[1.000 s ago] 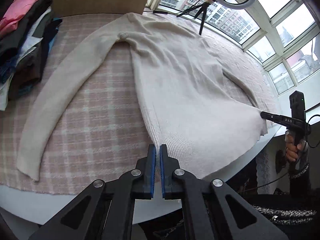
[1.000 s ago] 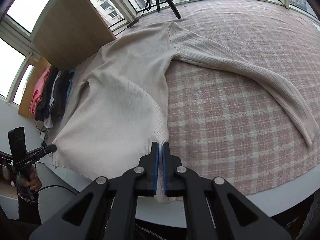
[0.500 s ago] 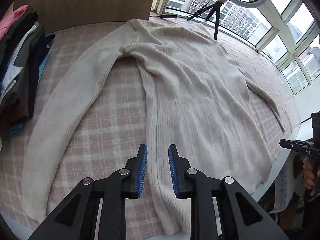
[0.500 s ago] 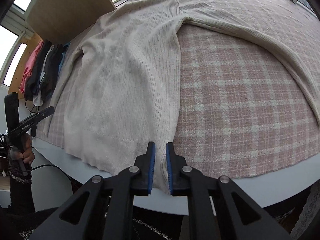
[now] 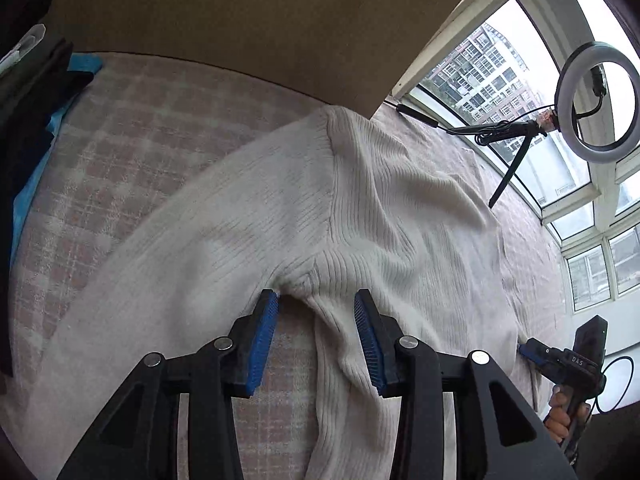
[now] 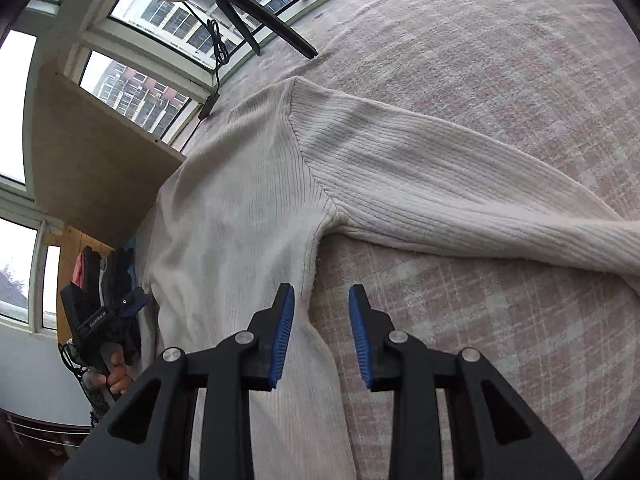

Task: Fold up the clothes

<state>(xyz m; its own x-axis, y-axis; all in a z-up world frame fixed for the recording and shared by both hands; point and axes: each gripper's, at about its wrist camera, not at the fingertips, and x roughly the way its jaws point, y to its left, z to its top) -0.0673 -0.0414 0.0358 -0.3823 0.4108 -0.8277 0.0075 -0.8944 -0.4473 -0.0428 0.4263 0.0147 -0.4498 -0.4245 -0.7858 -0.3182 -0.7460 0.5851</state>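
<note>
A cream ribbed sweater (image 5: 380, 216) lies flat on a pink plaid cover (image 5: 132, 132), sleeves spread out. My left gripper (image 5: 316, 300) is open, low over the sweater's left armpit, its jaws either side of the side seam. My right gripper (image 6: 320, 294) is open, low over the right side seam just below the right armpit (image 6: 332, 224); the right sleeve (image 6: 460, 200) runs off to the right. Each gripper shows in the other's view, the right one (image 5: 528, 350) at the sweater's far side, the left one (image 6: 138, 298) likewise.
A stack of folded clothes (image 5: 36, 92) sits at the left edge. A wooden board (image 5: 240, 12) stands at the back. A ring light on a tripod (image 5: 596, 100) stands by the windows, its legs (image 6: 256, 12) and cable (image 6: 214, 80) on the cover.
Both grippers were shut on the sweater's hem corners, then let go, opened wide and moved forward up the sides to the armpits.
</note>
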